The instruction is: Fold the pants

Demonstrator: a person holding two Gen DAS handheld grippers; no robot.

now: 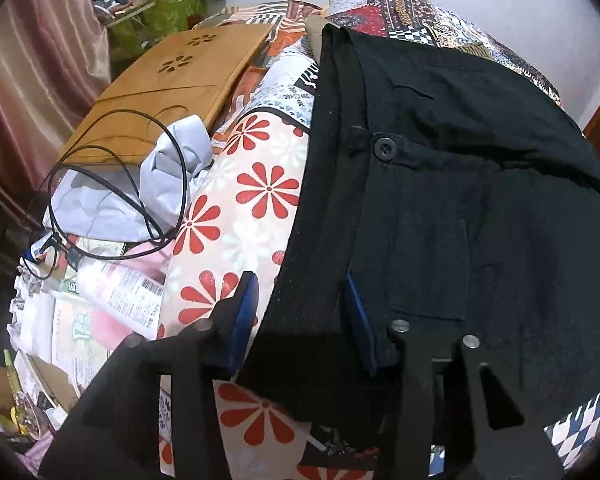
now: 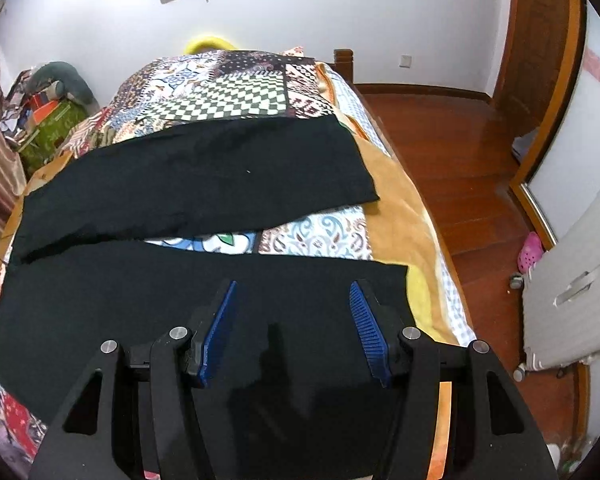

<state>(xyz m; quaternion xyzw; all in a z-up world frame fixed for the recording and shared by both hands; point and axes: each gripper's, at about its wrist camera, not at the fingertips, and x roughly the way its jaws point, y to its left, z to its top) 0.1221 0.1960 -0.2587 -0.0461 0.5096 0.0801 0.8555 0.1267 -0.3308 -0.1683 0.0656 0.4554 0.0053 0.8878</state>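
Note:
Black pants (image 1: 440,184) lie spread flat on a patchwork bedspread (image 1: 256,184). In the left wrist view the waistband with its black button (image 1: 384,146) is in the middle. My left gripper (image 1: 300,292) is open, its blue pads on either side of the waistband's near corner. In the right wrist view the two legs (image 2: 196,184) lie apart, splayed toward the right. My right gripper (image 2: 292,300) is open just above the near leg (image 2: 180,280), close to its hem.
A wooden lap tray (image 1: 172,84), a black cable (image 1: 120,176), a white cloth and a bottle (image 1: 120,284) sit left of the pants. The bed's right edge (image 2: 432,240) drops to a wooden floor (image 2: 460,140). A grey board (image 2: 572,280) leans at right.

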